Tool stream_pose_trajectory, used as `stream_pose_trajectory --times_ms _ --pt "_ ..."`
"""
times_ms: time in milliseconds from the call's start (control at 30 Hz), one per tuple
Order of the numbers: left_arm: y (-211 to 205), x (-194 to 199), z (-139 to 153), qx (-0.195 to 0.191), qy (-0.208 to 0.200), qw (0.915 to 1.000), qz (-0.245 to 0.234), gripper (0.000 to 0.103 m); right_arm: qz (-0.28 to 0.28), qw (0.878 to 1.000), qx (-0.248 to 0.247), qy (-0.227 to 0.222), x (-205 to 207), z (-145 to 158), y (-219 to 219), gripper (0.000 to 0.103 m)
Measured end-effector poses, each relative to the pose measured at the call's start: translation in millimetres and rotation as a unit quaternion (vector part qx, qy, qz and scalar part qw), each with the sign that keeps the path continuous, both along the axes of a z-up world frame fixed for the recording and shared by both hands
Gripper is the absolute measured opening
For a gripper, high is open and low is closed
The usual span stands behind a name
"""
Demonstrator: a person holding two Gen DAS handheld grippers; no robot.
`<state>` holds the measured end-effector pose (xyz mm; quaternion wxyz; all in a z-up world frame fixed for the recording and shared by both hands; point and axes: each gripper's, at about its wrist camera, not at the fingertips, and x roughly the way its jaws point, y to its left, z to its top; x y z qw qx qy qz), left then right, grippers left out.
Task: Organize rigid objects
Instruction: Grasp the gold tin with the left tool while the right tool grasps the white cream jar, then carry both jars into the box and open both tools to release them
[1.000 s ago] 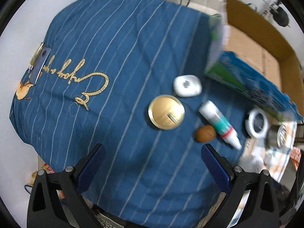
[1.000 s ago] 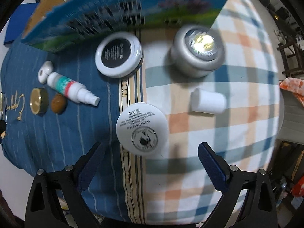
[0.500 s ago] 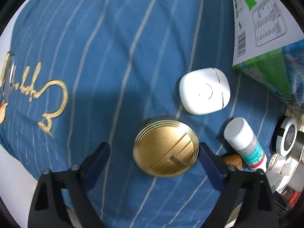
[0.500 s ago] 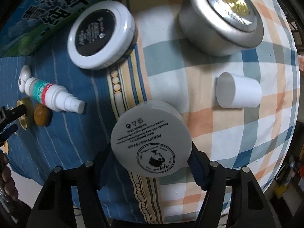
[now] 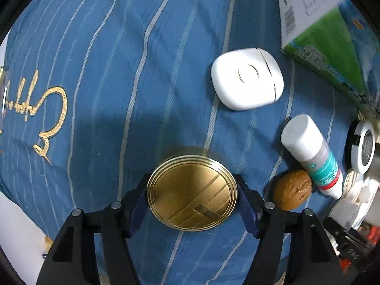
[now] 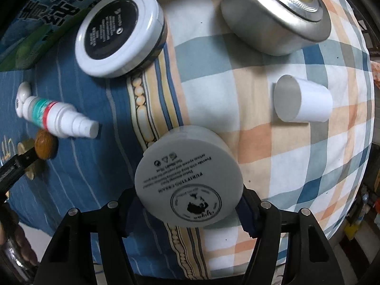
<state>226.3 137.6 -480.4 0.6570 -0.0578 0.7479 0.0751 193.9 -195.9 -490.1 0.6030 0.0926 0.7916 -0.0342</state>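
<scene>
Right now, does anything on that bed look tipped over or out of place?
Two things lie on their sides: the spray bottle, capless with its nozzle bare, and a white cap apart on the plaid cloth. A walnut sits oddly among the toiletries. Nothing looks spilled.

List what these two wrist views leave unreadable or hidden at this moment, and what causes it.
- Left wrist view: the black-and-white jar and the green box are cut off by the picture edge.
- Left wrist view: the pads of the left gripper are mostly hidden behind the gold tin.
- Right wrist view: the white cream jar hides the right gripper's pads; its small print is blurred.
</scene>
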Motion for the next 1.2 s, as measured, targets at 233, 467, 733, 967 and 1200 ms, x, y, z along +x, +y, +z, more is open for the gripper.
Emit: stream_pose_trajectory --times_ms 233,467,733,967,1200 --pt "15.1 -10.3 -3.1 -0.015 -0.008 0.9998 0.0 0.063 0.014 1.0 -0.024 0.001 4.1 -6.2 12.1 0.069" --pt "-20.5 -14.0 40.8 0.012 -0.043 0.9985 -0.033 0.063 0.027 0.999 -0.028 -0.017 -5.6 40.9 10.8 0.069" --pt "-61.3 -46.1 87.4 -0.002 -0.086 0.9936 -0.073 0.063 0.042 0.998 -0.002 -0.046 -30.4 76.3 18.2 0.068" --pt "-91.6 -67.9 128.2 -0.025 -0.107 0.9904 -0.084 0.063 0.06 0.995 0.026 -0.08 -57.2 120.4 9.9 0.068" --pt "-125.5 -63.7 166.7 -0.05 -0.129 0.9851 -0.103 0.063 0.064 0.99 0.046 -0.116 -49.1 160.3 -23.4 0.068"
